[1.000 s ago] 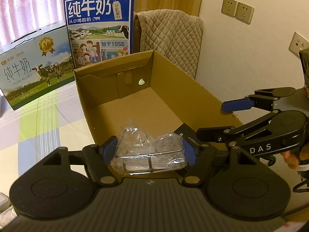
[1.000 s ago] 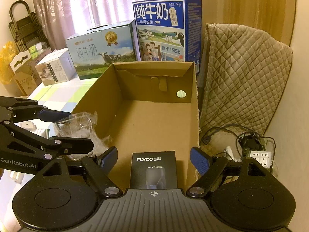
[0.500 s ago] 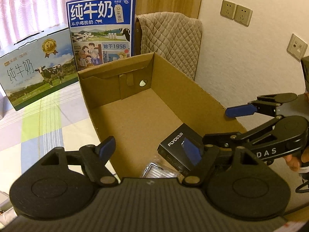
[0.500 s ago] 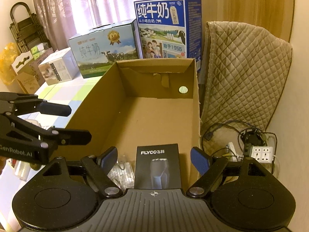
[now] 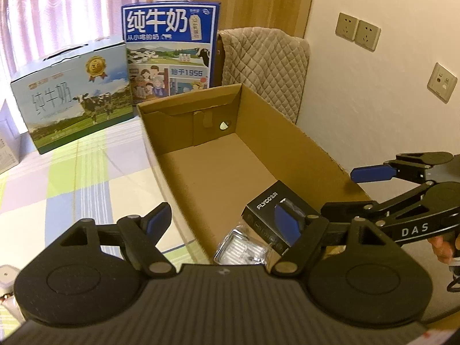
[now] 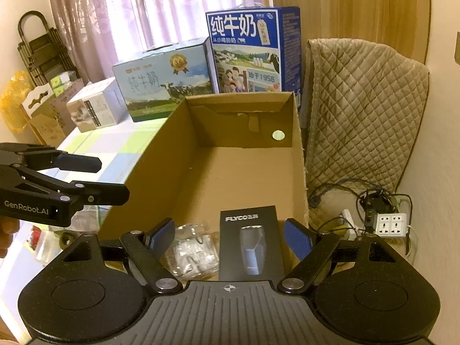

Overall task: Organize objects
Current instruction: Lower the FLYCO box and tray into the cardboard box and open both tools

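An open cardboard box (image 5: 287, 141) (image 6: 297, 155) stands on the table. Inside, at its near end, a clear plastic packet (image 5: 240, 248) (image 6: 192, 250) lies beside a black FLYCO box (image 5: 266, 201) (image 6: 248, 244). My left gripper (image 5: 222, 220) is open and empty above the box's near left wall; it also shows in the right wrist view (image 6: 106, 178). My right gripper (image 6: 230, 237) hangs open over the box's near end, straddling both items without touching them; its fingers (image 5: 371, 172) show at the right of the left wrist view.
Two milk cartons, a pale one (image 5: 74, 95) and a blue one (image 5: 171, 49), stand behind the box. A quilted cloth (image 6: 362, 109) hangs at the right. Cables and a power strip (image 6: 391, 224) lie beside the box. Small boxes (image 6: 95, 109) sit at the far left.
My left gripper opened and let the plastic packet fall into the box beside the FLYCO box, then drew back and to the left. My right gripper rose slightly.
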Tool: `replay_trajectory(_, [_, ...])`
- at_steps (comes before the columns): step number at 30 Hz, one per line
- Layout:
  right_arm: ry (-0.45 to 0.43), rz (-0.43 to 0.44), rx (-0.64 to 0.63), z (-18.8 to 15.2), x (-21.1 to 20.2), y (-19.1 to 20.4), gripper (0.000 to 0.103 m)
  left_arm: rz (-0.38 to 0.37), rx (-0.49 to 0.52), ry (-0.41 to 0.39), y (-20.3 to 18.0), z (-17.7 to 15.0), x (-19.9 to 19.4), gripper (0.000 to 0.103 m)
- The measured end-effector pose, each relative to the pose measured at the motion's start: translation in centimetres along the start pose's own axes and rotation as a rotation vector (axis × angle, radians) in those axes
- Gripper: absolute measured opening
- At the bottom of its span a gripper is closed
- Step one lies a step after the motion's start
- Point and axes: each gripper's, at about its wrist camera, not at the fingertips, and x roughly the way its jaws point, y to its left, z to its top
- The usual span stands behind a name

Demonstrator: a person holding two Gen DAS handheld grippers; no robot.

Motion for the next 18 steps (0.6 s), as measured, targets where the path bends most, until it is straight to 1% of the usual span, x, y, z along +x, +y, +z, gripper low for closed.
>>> replay_trajectory(8, [-0.017, 0.001, 0.010, -0.8, -1.7, 1.9, 0.080, 0.014, -0.026, -0.014, 0.9, -1.5, -2.9, 0.077])
replay_trajectory(18, [-0.045, -0.002, 0.030, -2.2, -3.9, 5.2, 0.080, 0.023, -0.038, -0.032, 2.0, -3.8, -7.0, 0.081])
